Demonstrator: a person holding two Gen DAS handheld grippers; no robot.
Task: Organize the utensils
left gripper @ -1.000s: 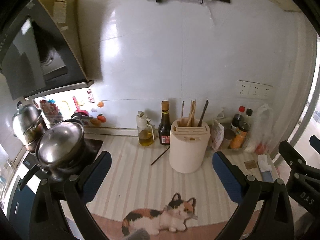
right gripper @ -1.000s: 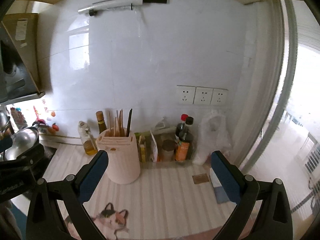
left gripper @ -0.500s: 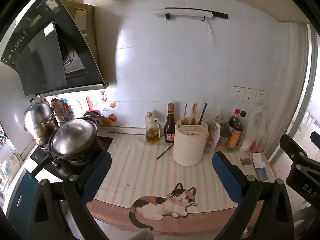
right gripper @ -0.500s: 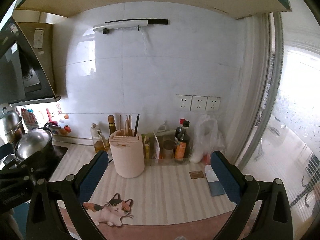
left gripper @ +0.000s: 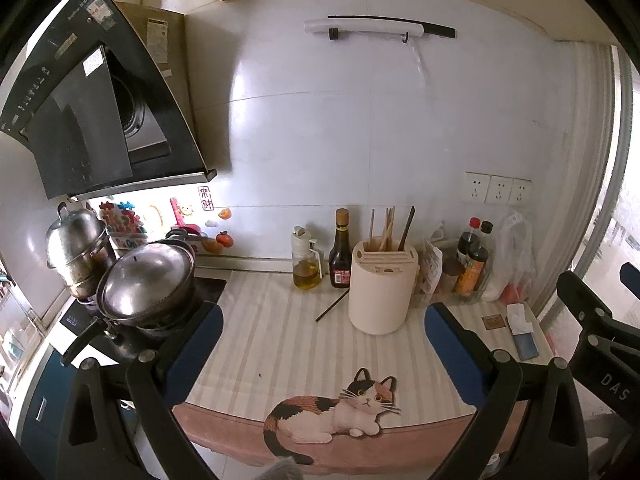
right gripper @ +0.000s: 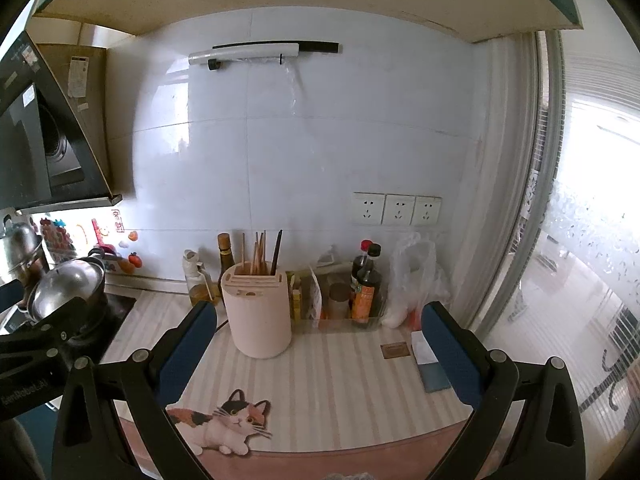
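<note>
Holding both grippers wide open and empty, left gripper [left gripper: 322, 344] and right gripper [right gripper: 318, 340], we saw the cream utensil holder [left gripper: 382, 290] upright on the striped surface [left gripper: 280, 344], one dark chopstick [left gripper: 332, 306] lying just left of it.

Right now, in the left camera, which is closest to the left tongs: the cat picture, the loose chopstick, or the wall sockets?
1. Cat picture, on the mat between the left tongs.
2. Loose chopstick, lying left of the holder.
3. Wall sockets, up at right.
</note>
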